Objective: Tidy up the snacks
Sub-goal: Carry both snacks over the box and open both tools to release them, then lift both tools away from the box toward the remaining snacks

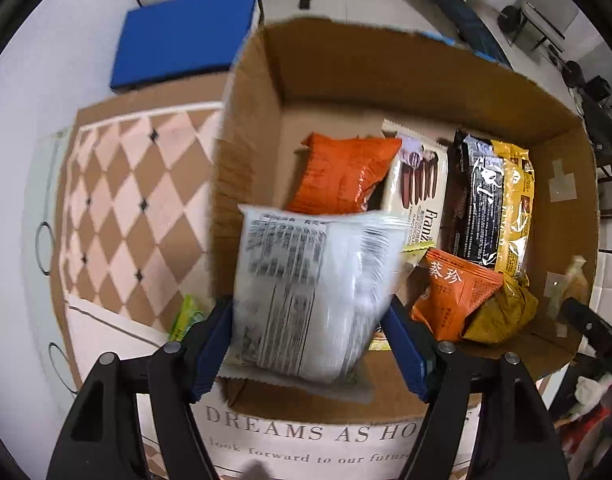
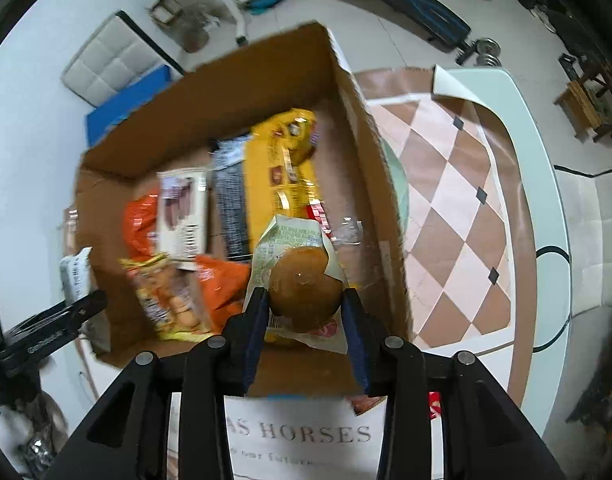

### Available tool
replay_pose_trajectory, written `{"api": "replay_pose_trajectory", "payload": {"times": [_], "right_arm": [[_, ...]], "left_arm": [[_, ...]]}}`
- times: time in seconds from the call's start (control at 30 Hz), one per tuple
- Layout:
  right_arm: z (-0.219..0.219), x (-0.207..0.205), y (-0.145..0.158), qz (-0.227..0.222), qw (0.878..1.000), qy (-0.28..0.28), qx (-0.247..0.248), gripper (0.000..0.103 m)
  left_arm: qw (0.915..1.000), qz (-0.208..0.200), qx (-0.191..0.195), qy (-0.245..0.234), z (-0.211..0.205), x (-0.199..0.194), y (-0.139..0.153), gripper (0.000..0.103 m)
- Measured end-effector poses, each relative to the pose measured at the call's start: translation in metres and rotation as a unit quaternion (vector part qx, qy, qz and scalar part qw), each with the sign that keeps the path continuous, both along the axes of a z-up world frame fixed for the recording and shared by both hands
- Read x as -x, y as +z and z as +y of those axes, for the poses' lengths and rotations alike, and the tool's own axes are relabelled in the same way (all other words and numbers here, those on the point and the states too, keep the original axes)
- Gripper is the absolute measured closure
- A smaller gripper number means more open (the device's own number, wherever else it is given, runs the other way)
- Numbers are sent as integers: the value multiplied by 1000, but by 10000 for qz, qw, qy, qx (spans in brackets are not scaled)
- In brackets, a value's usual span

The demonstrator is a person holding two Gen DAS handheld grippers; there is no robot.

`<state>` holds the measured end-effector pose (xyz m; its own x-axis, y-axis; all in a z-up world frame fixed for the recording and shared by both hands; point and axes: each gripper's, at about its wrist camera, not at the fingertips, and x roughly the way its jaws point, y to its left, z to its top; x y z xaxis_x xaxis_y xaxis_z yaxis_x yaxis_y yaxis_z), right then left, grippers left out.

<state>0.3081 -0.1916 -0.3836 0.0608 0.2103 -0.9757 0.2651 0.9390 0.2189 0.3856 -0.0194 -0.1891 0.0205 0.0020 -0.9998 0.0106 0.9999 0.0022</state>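
The left gripper point(image 1: 310, 344) points straight down over the near edge of the cardboard box point(image 1: 386, 68), with the white packet point(image 1: 314, 292) between its fingers, though I cannot tell if they are pressing it. The right gripper point(image 2: 303, 320) is clenched on a wrapped brown bun point(image 2: 303, 292) near the box's right wall, probably to drop it there. Farther in, an orange bag point(image 1: 346, 176), a biscuit packet point(image 1: 420, 184) and a yellow packet point(image 1: 516, 208) lie side by side toward the far wall.

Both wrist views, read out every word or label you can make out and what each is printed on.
"DREAMS AS HO", cut off, and "look forward to our future": white sheet under the cardboard box.
"AS HORSES": same sheet, right wrist view.
"Franz", cut off: cream biscuit pack.
"茶珍": small orange packet.
White packet in the left hand-held gripper: print too blurred.
Other packs: unreadable.
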Motion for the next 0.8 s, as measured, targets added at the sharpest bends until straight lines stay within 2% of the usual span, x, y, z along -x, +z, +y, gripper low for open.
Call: {"api": "replay_pose_trajectory", "payload": {"times": [0.03,0.07,0.1,0.13,0.5,0.8], "right_arm": [[0,-3,-7,162,9999,1,33,49],[0,-4,-11,209,9998,18,21,28],[1,-4,-13,206,9998,48,45,19],[4,-5,-15,187,9997,127,86,17],[17,2,-7,202,9990,357,198,11],[28,28,23,-225,9977,496,405,11]], "left_arm": [[10000,18,-74,-13,-1,-1,-4,25],[10000,15,-30,-39,-2,-2,-5,19],[10000,-15,-30,-31,-3,-2,-6,18],[10000,-34,-36,-36,-3,-2,-6,18],[9996,-220,147,19,-8,11,7,17],[9973,-703,210,-79,-15,51,31,17]]}}
